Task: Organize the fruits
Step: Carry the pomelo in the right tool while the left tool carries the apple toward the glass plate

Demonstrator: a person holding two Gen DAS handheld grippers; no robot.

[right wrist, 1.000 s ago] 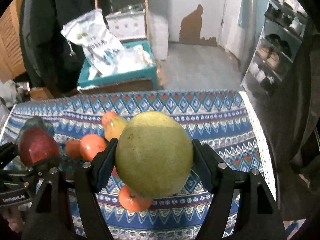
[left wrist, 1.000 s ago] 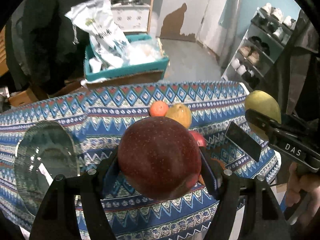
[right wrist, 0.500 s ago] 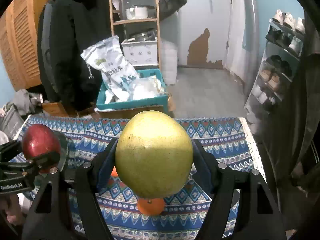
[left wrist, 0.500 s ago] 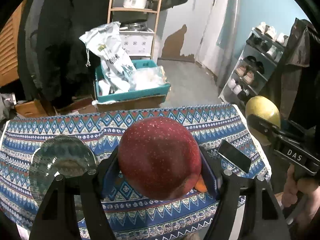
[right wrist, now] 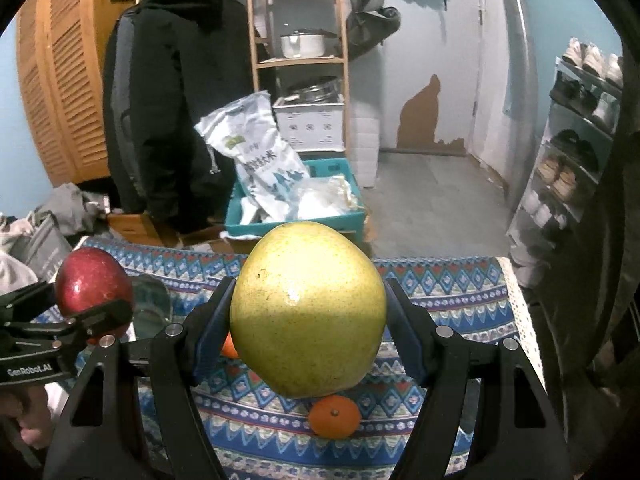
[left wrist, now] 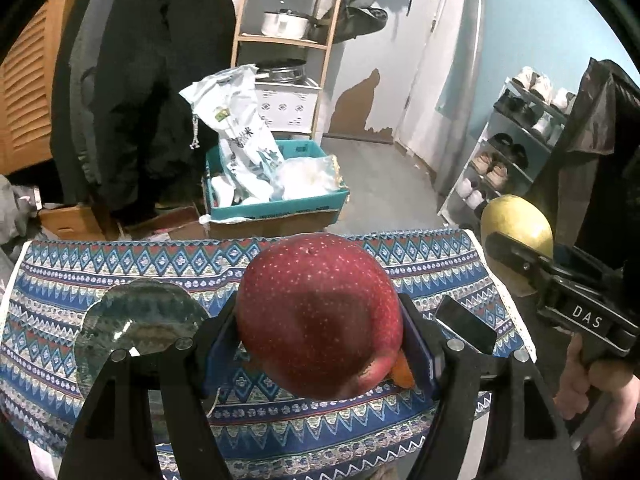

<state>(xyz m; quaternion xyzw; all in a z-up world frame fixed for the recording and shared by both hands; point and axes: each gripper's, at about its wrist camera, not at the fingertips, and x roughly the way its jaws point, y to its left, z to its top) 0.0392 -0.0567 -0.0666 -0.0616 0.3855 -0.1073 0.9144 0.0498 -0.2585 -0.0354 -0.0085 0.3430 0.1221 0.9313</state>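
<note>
My left gripper (left wrist: 320, 328) is shut on a red apple (left wrist: 316, 316) and holds it high above the patterned tablecloth (left wrist: 48, 280). My right gripper (right wrist: 308, 320) is shut on a yellow-green pear (right wrist: 308, 312), also held above the table. The pear also shows at the right in the left wrist view (left wrist: 516, 232), and the apple at the left in the right wrist view (right wrist: 92, 284). A glass plate (left wrist: 136, 320) lies on the cloth at the left. An orange (right wrist: 334, 416) lies on the cloth under the pear; another orange fruit (right wrist: 229, 347) peeks out behind it.
A black phone (left wrist: 466, 328) lies near the table's right edge. Beyond the table stand a teal box (left wrist: 276, 204) with white bags, a wooden shelf (left wrist: 280, 40) and a shoe rack (left wrist: 516, 148). A dark coat (right wrist: 168, 112) hangs at the left.
Both grippers have risen and pulled back from the table with their fruits still held. The table and the fruits on it now sit lower and farther in both views.
</note>
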